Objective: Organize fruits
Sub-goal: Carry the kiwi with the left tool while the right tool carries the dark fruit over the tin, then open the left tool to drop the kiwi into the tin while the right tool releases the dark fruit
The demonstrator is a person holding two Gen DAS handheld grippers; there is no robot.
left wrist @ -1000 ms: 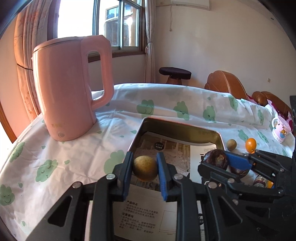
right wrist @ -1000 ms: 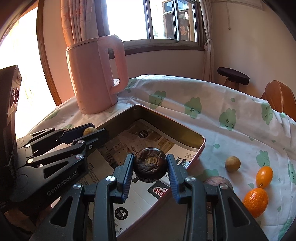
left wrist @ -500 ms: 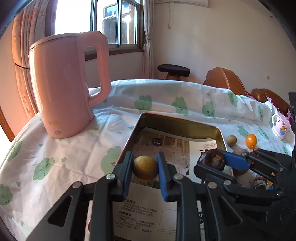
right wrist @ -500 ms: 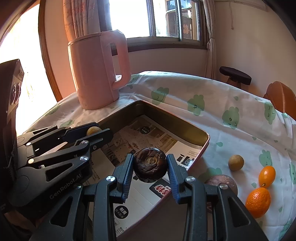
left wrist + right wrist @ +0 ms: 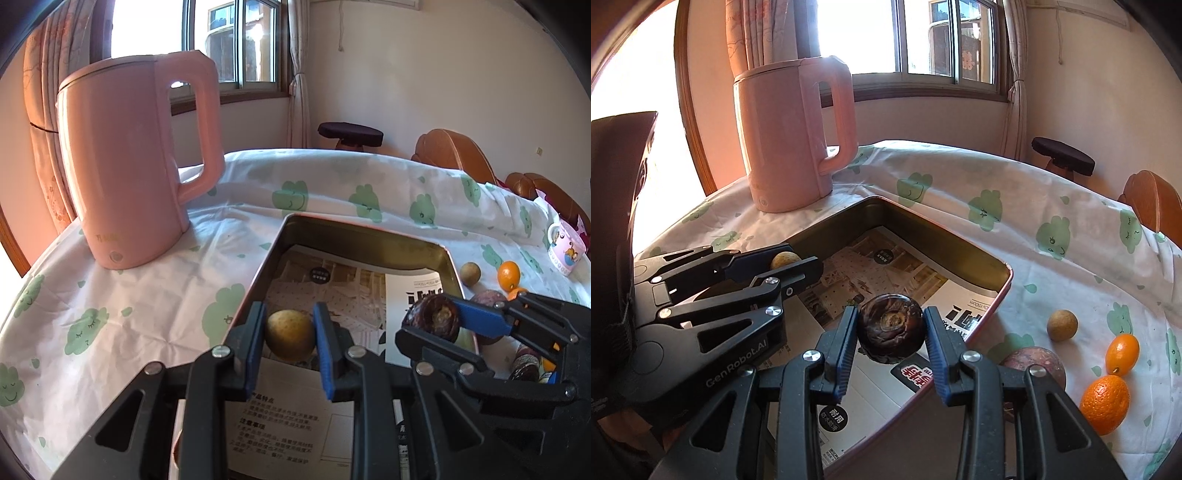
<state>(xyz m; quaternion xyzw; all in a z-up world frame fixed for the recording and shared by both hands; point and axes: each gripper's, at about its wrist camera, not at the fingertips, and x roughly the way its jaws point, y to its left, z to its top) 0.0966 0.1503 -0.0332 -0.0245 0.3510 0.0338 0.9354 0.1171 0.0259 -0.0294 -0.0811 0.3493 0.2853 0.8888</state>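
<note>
Left gripper [image 5: 290, 341]: jaws clamped on a small yellow-brown fruit [image 5: 290, 334], blue pads touching it on both sides. It is held above the left part of the tray [image 5: 364, 233], over the printed paper [image 5: 347, 291] that lines the bottom.

Right gripper [image 5: 889, 334]: jaws clamped on a dark, wrinkled round fruit [image 5: 890, 328], also held over the tray, nearer its right wall [image 5: 945, 243]. The two grippers sit side by side (each shows in the other's view).

Tray: metal, rectangular, pink outer edge; rests on the desk [image 5: 1015, 195], which is covered by a white cloth with green prints.

On the cloth right of the tray: a tan round fruit [image 5: 1062, 325], a small oval orange fruit [image 5: 1122, 355], a larger orange [image 5: 1105, 404], and a purplish round fruit [image 5: 1036, 363] partly hidden behind the right gripper's arm, close to the tray's edge.

Pink kettle [image 5: 136, 166] stands upright on the desk beyond the tray's left corner, handle facing right. Small patterned cup [image 5: 567, 253] at the far right of the desk.
</note>
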